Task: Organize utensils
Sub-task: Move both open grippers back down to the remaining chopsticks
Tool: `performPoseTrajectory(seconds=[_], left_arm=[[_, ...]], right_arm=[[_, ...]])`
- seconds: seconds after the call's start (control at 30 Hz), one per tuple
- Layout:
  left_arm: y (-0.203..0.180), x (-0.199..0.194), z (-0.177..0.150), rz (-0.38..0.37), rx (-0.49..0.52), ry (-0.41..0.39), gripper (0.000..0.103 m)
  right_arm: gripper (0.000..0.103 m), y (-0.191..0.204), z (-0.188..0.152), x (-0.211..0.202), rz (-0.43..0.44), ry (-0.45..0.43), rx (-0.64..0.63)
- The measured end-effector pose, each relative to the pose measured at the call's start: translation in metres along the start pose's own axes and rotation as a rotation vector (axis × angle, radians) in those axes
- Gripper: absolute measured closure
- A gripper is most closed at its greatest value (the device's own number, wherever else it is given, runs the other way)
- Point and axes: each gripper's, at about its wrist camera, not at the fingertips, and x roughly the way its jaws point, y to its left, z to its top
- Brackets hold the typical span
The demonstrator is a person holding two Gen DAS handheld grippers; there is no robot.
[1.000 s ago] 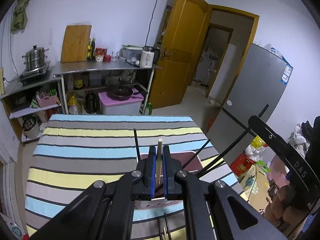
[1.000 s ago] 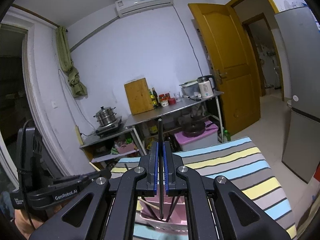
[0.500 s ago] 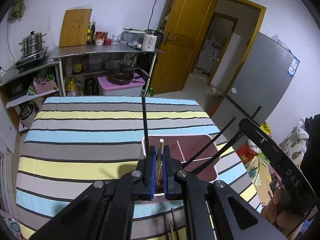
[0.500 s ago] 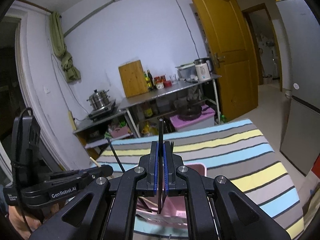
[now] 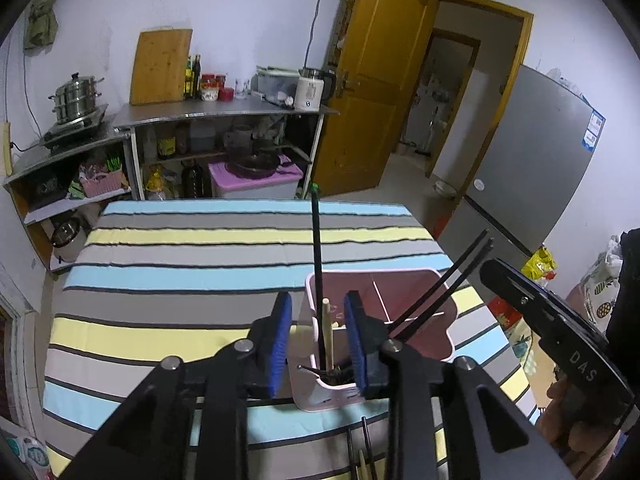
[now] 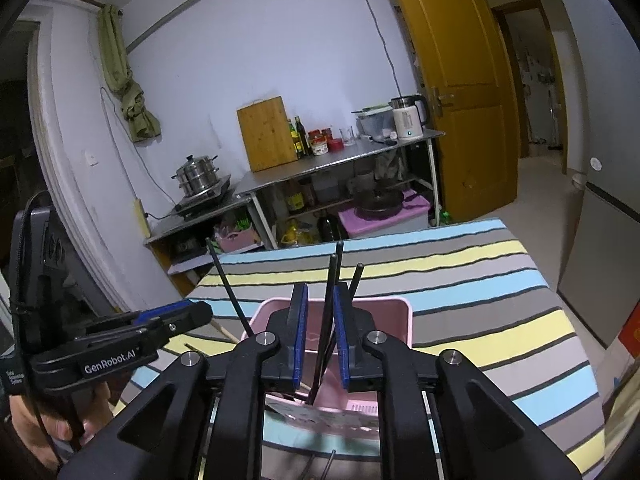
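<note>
From my left claw (image 5: 318,334), I look down on a pink bin (image 5: 436,280) standing on the striped cloth (image 5: 192,256). Thin walls split it into compartments. In the near-left compartment a wooden chopstick (image 5: 329,336) stands upright between my blue pads (image 5: 278,344), beside a black chopstick (image 5: 317,248) that leans up and away. My jaws have just been opening; they are spread, and neither pad presses on the wooden chopstick. Two more black chopsticks (image 5: 448,284) lean out over the bin's right side. A few chopsticks (image 5: 362,456) lie on the cloth just in front of the bin. My right claw (image 5: 560,328) hangs at the right edge.

From my right claw (image 6: 320,328), the bin (image 6: 404,308) sits right below. A black chopstick (image 6: 327,312) stands in it between my pads (image 6: 299,332), clear of both; these jaws too have just been opening and stand slightly apart. Other black chopsticks (image 6: 230,284) lean out of the bin to the left and right. My left claw (image 6: 176,314) hovers at the bin's left.
</note>
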Motion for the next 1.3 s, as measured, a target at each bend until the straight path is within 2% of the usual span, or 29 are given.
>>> performPoseTrajectory(seconds=[0.23, 0.63, 0.83, 1.13, 1.3], left_arm=[[0.001, -0.033, -0.011, 0.013, 0.012, -0.059, 0.070], [-0.015, -0.070, -0.072, 0.002, 0.049, -0.093, 0.070], [-0.020, -0.077, -0.104, -0.010, 0.046, -0.079, 0.070], [-0.021, -0.071, -0.146, -0.017, 0.050, -0.025, 0.070], [-0.018, -0.062, -0.158, -0.009, 0.052, 0.006, 0.070]], right_arm=[[0.089, -0.002, -0.006, -0.029, 0.004, -0.027, -0.007], [0.089, -0.002, -0.051, -0.074, -0.003, -0.017, -0.023], [0.089, -0.005, -0.079, -0.088, -0.008, 0.015, -0.018], [0.089, -0.007, -0.114, -0.088, -0.005, 0.082, 0.004], [0.089, -0.008, -0.126, -0.083, -0.006, 0.110, 0.012]])
